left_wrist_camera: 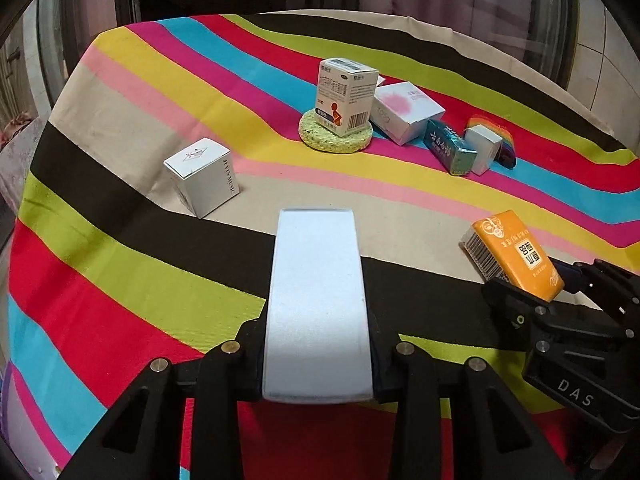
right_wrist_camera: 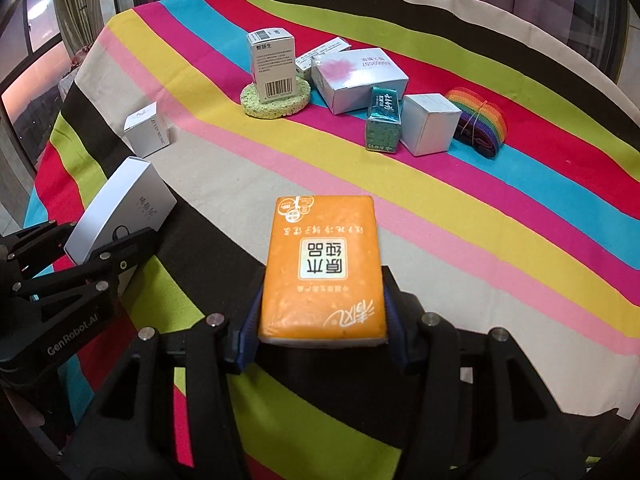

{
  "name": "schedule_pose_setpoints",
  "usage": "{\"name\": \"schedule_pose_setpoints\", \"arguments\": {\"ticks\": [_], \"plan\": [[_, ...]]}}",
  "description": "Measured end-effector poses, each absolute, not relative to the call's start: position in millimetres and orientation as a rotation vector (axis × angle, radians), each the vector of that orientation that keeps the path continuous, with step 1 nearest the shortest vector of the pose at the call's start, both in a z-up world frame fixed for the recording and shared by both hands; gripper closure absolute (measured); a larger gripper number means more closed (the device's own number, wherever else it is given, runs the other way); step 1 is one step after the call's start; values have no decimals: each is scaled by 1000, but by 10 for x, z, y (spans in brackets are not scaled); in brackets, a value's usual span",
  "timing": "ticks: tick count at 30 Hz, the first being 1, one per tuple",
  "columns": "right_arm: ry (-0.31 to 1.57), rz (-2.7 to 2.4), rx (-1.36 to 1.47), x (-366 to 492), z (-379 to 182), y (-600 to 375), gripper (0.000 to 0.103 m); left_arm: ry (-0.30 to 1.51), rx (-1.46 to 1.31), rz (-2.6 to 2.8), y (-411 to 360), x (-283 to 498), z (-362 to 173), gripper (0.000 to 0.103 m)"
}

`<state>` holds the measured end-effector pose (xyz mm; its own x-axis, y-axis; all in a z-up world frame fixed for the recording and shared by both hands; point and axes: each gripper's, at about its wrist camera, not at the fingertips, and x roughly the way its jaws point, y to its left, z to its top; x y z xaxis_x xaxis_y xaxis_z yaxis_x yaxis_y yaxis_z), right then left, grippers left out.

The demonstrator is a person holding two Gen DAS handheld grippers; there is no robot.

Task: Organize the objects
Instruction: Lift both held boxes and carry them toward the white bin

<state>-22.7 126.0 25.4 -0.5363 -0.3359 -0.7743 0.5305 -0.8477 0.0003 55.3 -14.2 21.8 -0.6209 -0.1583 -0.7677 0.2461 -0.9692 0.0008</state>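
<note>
Two grips: left gripper (left_wrist_camera: 318,308) jaws clamp a flat white cardboard box (left_wrist_camera: 318,300); right gripper (right_wrist_camera: 322,312) jaws clamp an orange tissue pack (right_wrist_camera: 323,264).

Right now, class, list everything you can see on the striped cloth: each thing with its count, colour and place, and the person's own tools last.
striped cloth: one, multicoloured, covers the table
medicine box: one, white, upright on the sponge
sponge: one, yellow-green, round, far centre
pink-marked box: one, white, right of the sponge
teal packet: one, against the small cube
small cube: one, white, beside the rainbow bundle
rainbow bundle: one, far right
lettered box: one, white, left, alone
flat white box: one, in left tongs
tissue pack: one, orange, in right tongs
</note>
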Motion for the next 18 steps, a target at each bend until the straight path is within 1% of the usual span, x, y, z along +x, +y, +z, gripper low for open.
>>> {"name": "schedule_pose_setpoints", "arguments": {"ticks": [18], "plan": [[331,-2372,1120,-216,240,1284,47,161,1231,-2635,-144,548,196,64]]}}
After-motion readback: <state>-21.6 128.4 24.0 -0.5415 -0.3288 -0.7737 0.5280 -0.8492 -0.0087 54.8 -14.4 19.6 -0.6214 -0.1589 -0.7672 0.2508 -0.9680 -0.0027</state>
